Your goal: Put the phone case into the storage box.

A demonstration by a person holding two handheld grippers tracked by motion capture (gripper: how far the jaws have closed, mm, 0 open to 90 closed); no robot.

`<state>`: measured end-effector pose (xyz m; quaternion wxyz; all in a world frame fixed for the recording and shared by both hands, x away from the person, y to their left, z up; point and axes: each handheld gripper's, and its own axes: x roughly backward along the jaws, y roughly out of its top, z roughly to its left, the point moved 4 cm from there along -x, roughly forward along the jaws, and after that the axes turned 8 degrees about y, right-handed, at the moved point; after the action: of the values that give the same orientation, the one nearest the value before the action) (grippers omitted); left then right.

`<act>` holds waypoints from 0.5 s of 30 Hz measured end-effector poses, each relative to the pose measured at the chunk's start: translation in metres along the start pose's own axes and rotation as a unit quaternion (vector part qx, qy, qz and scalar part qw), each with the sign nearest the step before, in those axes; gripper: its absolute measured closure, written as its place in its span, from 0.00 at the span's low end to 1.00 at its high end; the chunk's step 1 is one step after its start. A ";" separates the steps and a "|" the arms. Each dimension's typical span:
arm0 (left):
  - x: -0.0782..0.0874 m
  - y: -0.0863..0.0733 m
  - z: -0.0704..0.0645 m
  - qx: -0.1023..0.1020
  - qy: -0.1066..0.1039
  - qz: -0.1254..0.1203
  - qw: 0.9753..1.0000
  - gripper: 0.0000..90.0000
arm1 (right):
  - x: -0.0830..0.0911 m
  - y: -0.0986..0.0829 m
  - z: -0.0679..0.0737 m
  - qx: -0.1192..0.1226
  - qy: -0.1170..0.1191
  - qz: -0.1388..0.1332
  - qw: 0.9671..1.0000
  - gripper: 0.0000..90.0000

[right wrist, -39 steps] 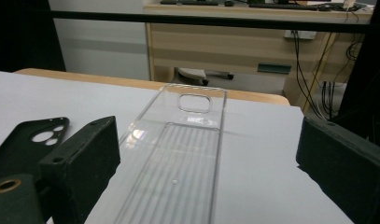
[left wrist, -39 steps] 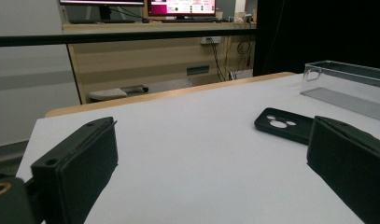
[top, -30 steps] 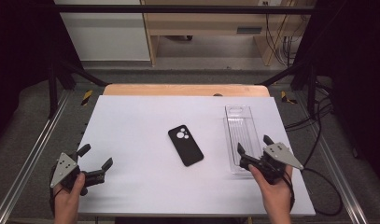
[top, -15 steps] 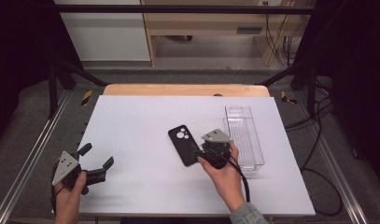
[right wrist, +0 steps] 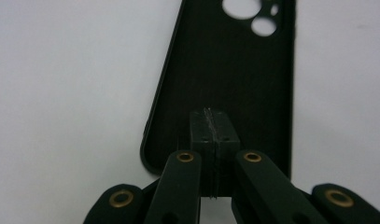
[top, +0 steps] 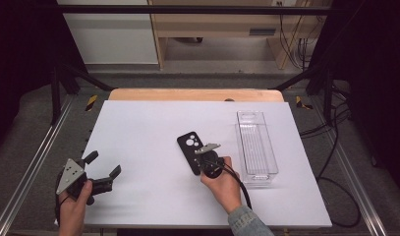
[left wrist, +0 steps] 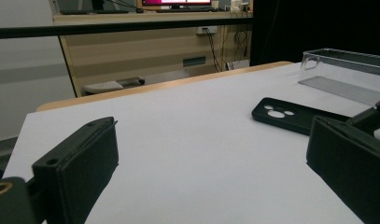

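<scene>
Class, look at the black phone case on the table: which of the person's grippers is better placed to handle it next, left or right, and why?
Right. The right gripper sits over the phone case, jaws closed together above its near end. The left gripper is open near the table's left front corner, well away from it.

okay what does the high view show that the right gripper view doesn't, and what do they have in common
High view alone: the whole white table, the clear plastic tray right of the phone case, the left gripper with fingers spread near the table's left front corner, both of the person's hands, and the floor and furniture beyond.

Right gripper view alone: a close look at the right gripper, its fingers pressed together over the near end of the case; whether they touch the case is unclear.

Both: the black phone case with its camera cutouts at the far end, lying on the white surface.
</scene>
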<state>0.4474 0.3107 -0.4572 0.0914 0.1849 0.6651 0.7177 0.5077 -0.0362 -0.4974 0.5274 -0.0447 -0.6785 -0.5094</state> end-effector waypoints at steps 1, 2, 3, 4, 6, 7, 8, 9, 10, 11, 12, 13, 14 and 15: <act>0.000 0.001 -0.001 -0.001 0.000 -0.002 1.000 0.03 | 0.000 0.000 0.000 0.000 0.000 0.000 1.000 1.00; 0.001 0.001 -0.002 -0.005 -0.001 -0.001 1.000 0.03 | 0.000 -0.002 0.001 0.005 0.002 0.003 1.000 1.00; 0.001 0.000 -0.003 -0.007 -0.004 0.001 1.000 0.03 | 0.001 -0.003 0.002 0.010 0.001 0.006 1.000 1.00; 0.000 0.000 -0.004 -0.011 -0.005 0.003 1.000 0.03 | 0.002 -0.004 0.004 0.009 0.006 0.010 1.000 1.00; 0.000 0.000 -0.005 -0.012 -0.008 0.003 1.000 0.03 | 0.006 -0.008 0.007 0.020 0.021 0.017 0.999 1.00; -0.001 -0.001 -0.005 -0.012 -0.008 0.004 1.000 0.03 | 0.006 -0.008 0.007 0.020 0.021 0.017 0.999 1.00; -0.001 -0.001 -0.005 -0.013 -0.009 0.005 1.000 0.03 | 0.008 -0.010 0.007 0.018 0.027 0.021 0.999 1.00; -0.001 -0.001 -0.005 -0.012 -0.010 0.006 1.000 0.03 | 0.010 -0.012 0.009 0.012 0.035 0.022 0.999 1.00; -0.002 -0.001 -0.005 -0.012 -0.010 0.006 1.000 0.03 | 0.013 -0.016 0.009 0.012 0.043 0.023 0.999 1.00; -0.001 -0.002 -0.005 -0.011 -0.010 0.007 1.000 0.03 | 0.016 -0.020 0.011 0.007 0.049 0.024 0.998 1.00; 0.000 -0.002 -0.004 -0.010 -0.010 0.008 1.000 0.03 | 0.023 -0.029 0.012 0.008 0.055 0.020 0.998 1.00; 0.000 -0.002 -0.004 -0.010 -0.010 0.008 1.000 0.03 | 0.026 -0.033 0.013 0.006 0.058 0.019 0.998 1.00; 0.000 -0.002 -0.004 -0.009 -0.009 0.007 1.000 0.03 | 0.026 -0.033 0.013 0.006 0.058 0.019 0.998 1.00; 0.001 -0.002 -0.003 -0.009 -0.009 0.006 1.000 0.03 | 0.030 -0.038 0.014 0.006 0.062 0.020 0.998 1.00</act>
<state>0.4454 0.3081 -0.4593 0.0949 0.1944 0.6568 0.7223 0.4629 -0.0580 -0.4982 0.5783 -0.0232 -0.6470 -0.4964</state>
